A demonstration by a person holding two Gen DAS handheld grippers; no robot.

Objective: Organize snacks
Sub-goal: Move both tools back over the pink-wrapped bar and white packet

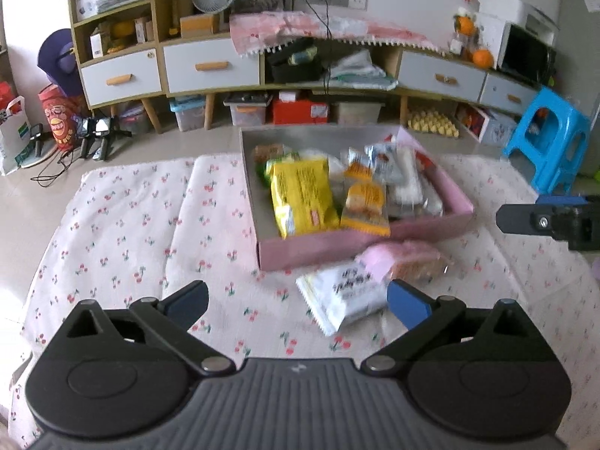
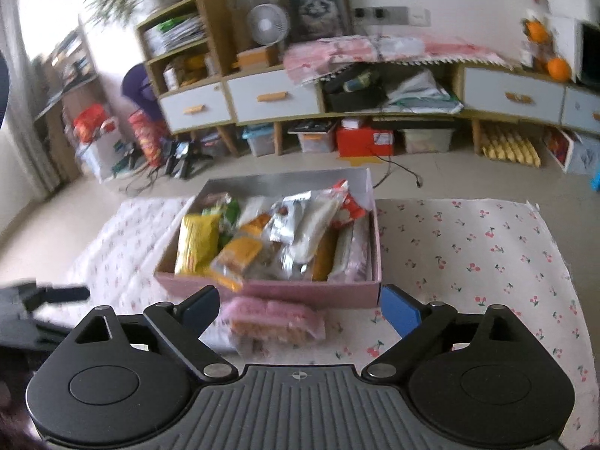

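Note:
A pink open box (image 1: 356, 253) (image 2: 300, 292) sits on a cherry-print cloth, filled with several snack packets, among them a yellow packet (image 1: 300, 195) (image 2: 197, 242). Just in front of the box lie a white packet (image 1: 341, 296) and a pink biscuit packet (image 1: 405, 262) (image 2: 273, 318). My left gripper (image 1: 300, 300) is open over the cloth, with the white packet by its right finger. My right gripper (image 2: 300, 309) is open too, and the pink packet lies loose between its fingers. Each gripper shows at the edge of the other's view: the right gripper (image 1: 543, 221), the left gripper (image 2: 48, 296).
The cherry-print cloth (image 1: 131, 232) (image 2: 468, 247) covers the floor around the box. Behind stands a long cabinet with white drawers (image 1: 210, 63) (image 2: 273, 97), with storage bins under it. A blue stool (image 1: 551, 138) stands at the far right. Cables and small devices (image 1: 93, 138) lie far left.

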